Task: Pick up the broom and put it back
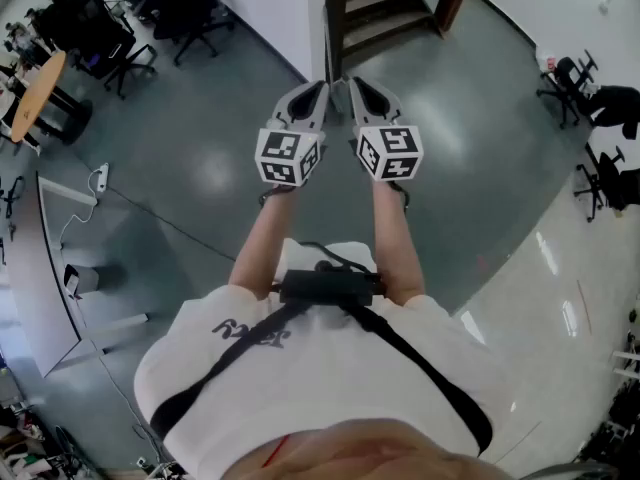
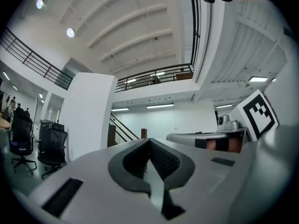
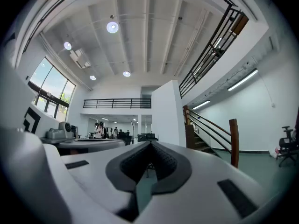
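Two tools, held side by side: the left tool [image 1: 318, 93] and the right tool [image 1: 358, 86] each have their jaws together with nothing between them, noses toward the foot of the staircase [image 1: 375, 8]. Office chairs [image 1: 130, 38] cluster left and right of the staircase, too tangled to count. I cannot make out the broom anywhere.

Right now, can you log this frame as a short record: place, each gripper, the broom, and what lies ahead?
place: indoors, grey floor
left gripper: shut, nothing between the jaws
right gripper: shut, nothing between the jaws
pose: side by side, held out in front of the person
ahead: staircase
broom: not in any view
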Motion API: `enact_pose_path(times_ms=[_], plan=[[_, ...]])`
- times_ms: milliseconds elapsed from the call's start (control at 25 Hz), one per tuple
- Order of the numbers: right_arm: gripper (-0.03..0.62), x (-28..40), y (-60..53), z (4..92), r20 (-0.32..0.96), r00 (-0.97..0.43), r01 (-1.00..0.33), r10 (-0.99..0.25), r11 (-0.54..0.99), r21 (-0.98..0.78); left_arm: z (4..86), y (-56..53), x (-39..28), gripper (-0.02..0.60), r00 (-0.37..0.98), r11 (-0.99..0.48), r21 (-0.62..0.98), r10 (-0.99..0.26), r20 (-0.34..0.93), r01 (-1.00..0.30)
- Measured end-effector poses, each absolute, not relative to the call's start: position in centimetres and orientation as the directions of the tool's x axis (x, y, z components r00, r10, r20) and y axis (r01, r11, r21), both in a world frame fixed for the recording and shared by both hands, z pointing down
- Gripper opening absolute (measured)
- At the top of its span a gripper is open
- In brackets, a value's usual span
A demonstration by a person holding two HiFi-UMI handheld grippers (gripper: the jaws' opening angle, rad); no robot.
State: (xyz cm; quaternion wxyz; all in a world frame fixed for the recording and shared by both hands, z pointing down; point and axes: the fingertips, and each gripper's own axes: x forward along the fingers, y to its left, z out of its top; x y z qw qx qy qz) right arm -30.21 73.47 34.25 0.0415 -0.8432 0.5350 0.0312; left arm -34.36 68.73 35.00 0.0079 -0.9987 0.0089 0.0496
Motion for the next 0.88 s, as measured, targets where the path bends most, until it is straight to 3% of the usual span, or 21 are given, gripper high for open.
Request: enact_pose_path(times_ms=[520,880], plan=[[0.008,-27.8,73.2,36.2,-0.101,0.434,-0.899,-0.895,-0.423,-0.117,36.9,68.1,-32.4,0.012,0.999,-1.000,-0.007,-0.026,-0.041,-0.027],[0.008,-21.0,68.1,37.5,-0.085,0.463,-0.882,-0.882,-0.448,-0.145,37.9,62.6,-25.2,0.012,0.999,-1.000,0.027,0.006,-0.046,0.007]])
